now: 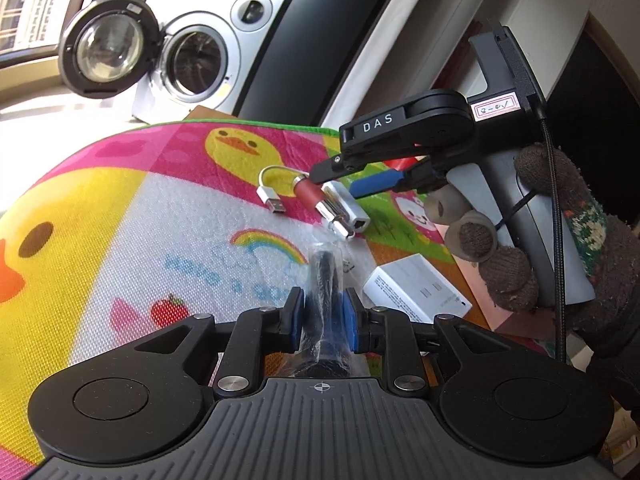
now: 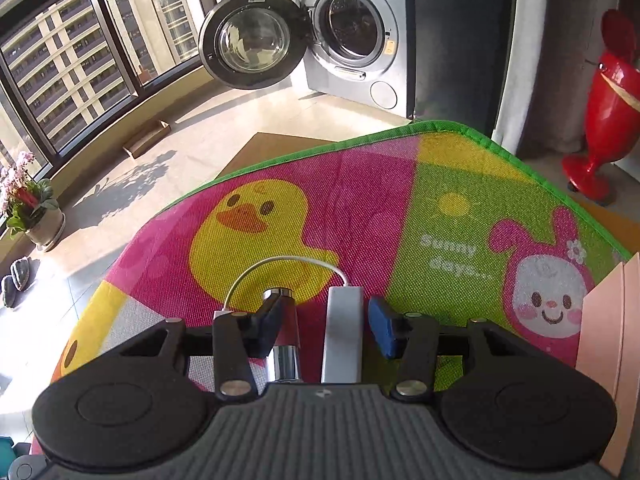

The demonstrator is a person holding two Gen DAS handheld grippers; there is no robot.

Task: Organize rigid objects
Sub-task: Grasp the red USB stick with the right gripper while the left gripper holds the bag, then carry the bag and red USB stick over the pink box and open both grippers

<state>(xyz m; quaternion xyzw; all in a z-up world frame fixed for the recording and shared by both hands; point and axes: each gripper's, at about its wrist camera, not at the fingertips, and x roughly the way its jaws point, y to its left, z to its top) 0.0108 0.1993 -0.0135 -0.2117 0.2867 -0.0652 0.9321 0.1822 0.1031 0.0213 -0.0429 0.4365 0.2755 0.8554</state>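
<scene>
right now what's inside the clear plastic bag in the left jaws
A black cylindrical piece shows through the clear plastic bag pinched in the left gripper. Its lower end is hidden behind the gripper body.

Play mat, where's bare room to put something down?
Free: the mat from the far duck print to its green edge, and the yellow duck corner. Crowded: around the red cylinder, silver adapter and white box.

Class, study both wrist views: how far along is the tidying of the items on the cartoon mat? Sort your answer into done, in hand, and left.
Done: nothing looks put away yet.
In hand: the left gripper is shut on a black item in clear wrap. The right gripper's jaws straddle the red-and-silver cylinder and the white adapter, without visibly clamping them.
Left: both of those, plus the white box, lie loose on the mat.
</scene>
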